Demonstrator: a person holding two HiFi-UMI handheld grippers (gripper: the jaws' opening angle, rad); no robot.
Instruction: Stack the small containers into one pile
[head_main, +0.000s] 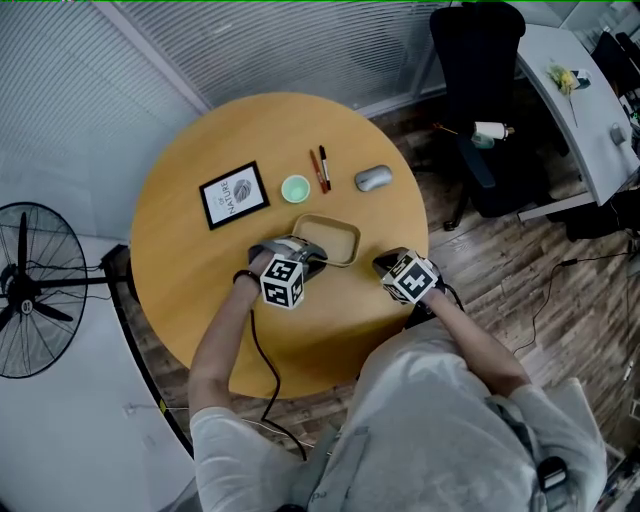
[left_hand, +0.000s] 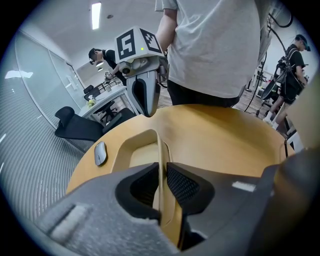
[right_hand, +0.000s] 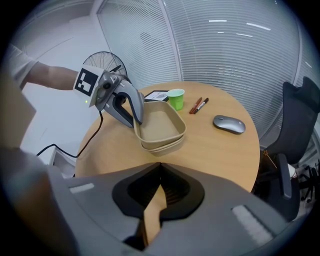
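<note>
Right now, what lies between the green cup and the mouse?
Two pens, side by side; the head view shows them between the green cup and the mouse.

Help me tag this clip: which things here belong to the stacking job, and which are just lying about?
In the job:
nested beige trays
left tongs, shut on the trays' wall
right tongs, shut, holding nothing

Lying about:
green cup, though it may count as a container
two pens
mouse
framed picture

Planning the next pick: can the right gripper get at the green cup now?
Probably not directly: the stacked trays, gripped by the left gripper, sit between the right gripper and green cup.
</note>
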